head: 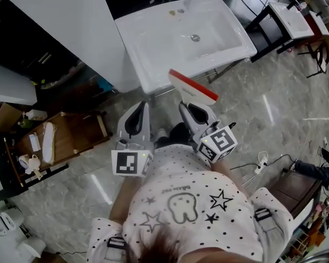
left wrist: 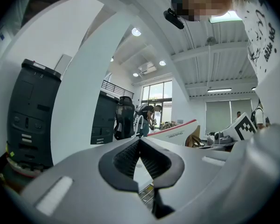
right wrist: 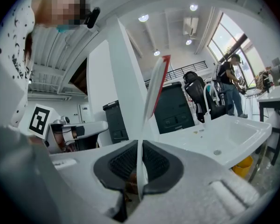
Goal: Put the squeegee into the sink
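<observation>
Spotted shirt [head: 153, 201], right gripper [head: 196, 107] jaws clamping squeegee [head: 192, 85], white sink [head: 153, 37] ahead

White red-edged squeegee [head: 193, 86] near white sink [head: 149, 44]

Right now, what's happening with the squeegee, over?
Right gripper shut on squeegee. Left gripper shut, empty. Squeegee near sink front, not in yet. Nothing blocking.

Premises: open-plan office hall serving as a test area. Evidence: large black copiers [left wrist: 30, 118], recessed ceiling spotlights [left wrist: 136, 31], tall windows [left wrist: 157, 94], marble-tile floor [head: 285, 114], freestanding white sink [head: 153, 43].
</observation>
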`<action>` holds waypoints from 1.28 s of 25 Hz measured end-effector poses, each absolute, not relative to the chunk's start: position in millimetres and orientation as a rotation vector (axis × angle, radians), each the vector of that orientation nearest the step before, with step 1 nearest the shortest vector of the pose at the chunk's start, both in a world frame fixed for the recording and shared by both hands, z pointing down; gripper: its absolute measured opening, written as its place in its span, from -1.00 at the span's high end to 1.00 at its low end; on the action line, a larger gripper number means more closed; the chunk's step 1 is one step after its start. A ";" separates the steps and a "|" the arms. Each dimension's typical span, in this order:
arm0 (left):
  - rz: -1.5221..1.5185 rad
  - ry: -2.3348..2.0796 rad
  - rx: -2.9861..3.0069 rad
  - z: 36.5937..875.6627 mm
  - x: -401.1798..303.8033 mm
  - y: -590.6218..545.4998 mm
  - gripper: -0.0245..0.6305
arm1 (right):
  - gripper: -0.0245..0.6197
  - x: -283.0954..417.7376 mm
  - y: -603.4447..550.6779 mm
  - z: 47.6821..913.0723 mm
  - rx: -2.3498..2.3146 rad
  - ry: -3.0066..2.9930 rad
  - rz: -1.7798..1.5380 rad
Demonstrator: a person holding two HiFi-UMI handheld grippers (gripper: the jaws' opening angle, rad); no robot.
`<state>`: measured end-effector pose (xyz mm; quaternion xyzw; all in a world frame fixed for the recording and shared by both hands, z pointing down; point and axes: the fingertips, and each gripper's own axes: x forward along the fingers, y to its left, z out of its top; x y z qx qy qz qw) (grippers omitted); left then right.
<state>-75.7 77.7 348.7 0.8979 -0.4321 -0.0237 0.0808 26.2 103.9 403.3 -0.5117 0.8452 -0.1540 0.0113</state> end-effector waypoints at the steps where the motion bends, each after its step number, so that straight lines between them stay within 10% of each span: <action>1: -0.072 -1.294 2.684 348.9 -75.7 76.4 0.93 | 0.86 27.5 102.7 403.3 -1.600 2.635 -0.482; 32: -0.115 -1.534 2.582 339.5 -19.0 -11.3 0.93 | 0.87 93.8 18.3 408.3 -1.420 2.747 -0.545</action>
